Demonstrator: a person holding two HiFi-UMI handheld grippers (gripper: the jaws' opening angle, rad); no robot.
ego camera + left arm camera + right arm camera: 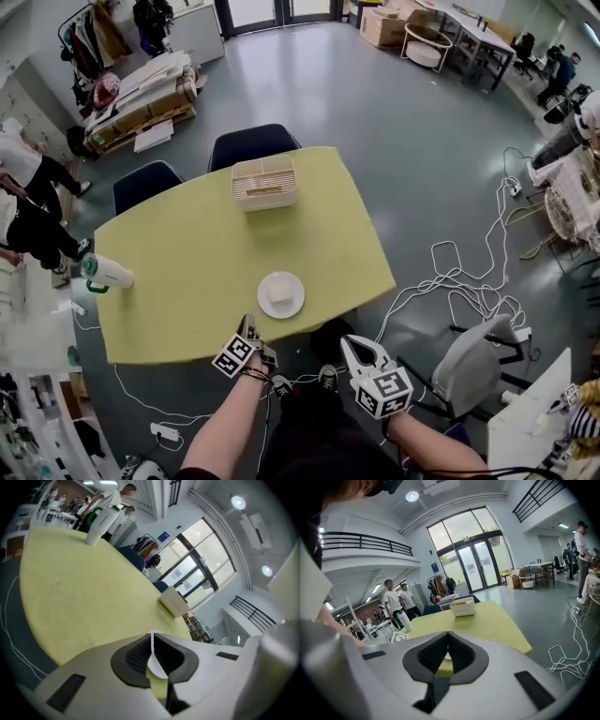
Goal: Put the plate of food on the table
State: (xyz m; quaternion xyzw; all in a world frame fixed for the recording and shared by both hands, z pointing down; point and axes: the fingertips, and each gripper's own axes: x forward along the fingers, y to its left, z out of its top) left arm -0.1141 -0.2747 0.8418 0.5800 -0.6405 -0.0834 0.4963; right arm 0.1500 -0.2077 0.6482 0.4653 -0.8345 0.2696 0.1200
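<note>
Looking done tbh: plate sits by the desk's near edge. Left hand-held gripper and right hand-held gripper are both closed, empty, so just back off gently.

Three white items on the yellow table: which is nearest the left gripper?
The round plate, at the near edge; the slatted box and the tumbler stand farther off.

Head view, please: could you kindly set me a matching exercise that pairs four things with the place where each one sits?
Things:
1. plate
2. white box
3. white cup
4. dark chairs

Places:
A. far side of the table
B. on the floor beyond the table
C. table's left edge
D. near side of the table, close to the person

Pairs: 1-D, 2-A, 3-C, 4-B
</note>
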